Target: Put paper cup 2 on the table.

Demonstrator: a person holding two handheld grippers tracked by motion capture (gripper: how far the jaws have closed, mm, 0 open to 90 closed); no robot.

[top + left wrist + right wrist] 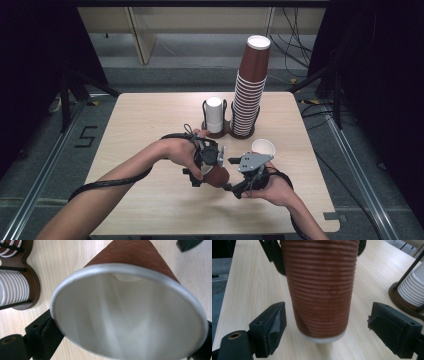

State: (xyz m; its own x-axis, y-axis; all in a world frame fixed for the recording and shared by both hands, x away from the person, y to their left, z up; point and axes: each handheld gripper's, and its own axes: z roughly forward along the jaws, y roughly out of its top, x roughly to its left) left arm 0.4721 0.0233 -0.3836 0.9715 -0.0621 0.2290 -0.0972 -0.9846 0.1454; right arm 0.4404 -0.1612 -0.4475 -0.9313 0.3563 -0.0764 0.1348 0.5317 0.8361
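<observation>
Now the left gripper point(212, 167) is gripping a brown cup point(218, 176) near the rim, lower centre of the high view

Meanwhile the right gripper point(325, 326) is flanking that cup's base, jaws apart and not touching it

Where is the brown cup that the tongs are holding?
In the high view, the brown cup lies tipped above the table's near middle, held at its rim by the left tongs, with the open right tongs beside it.

A tall stack of brown cups point(248, 95) and white lids point(214, 115) fill a holder point(227, 132) beside a lone cup point(263, 148).
</observation>
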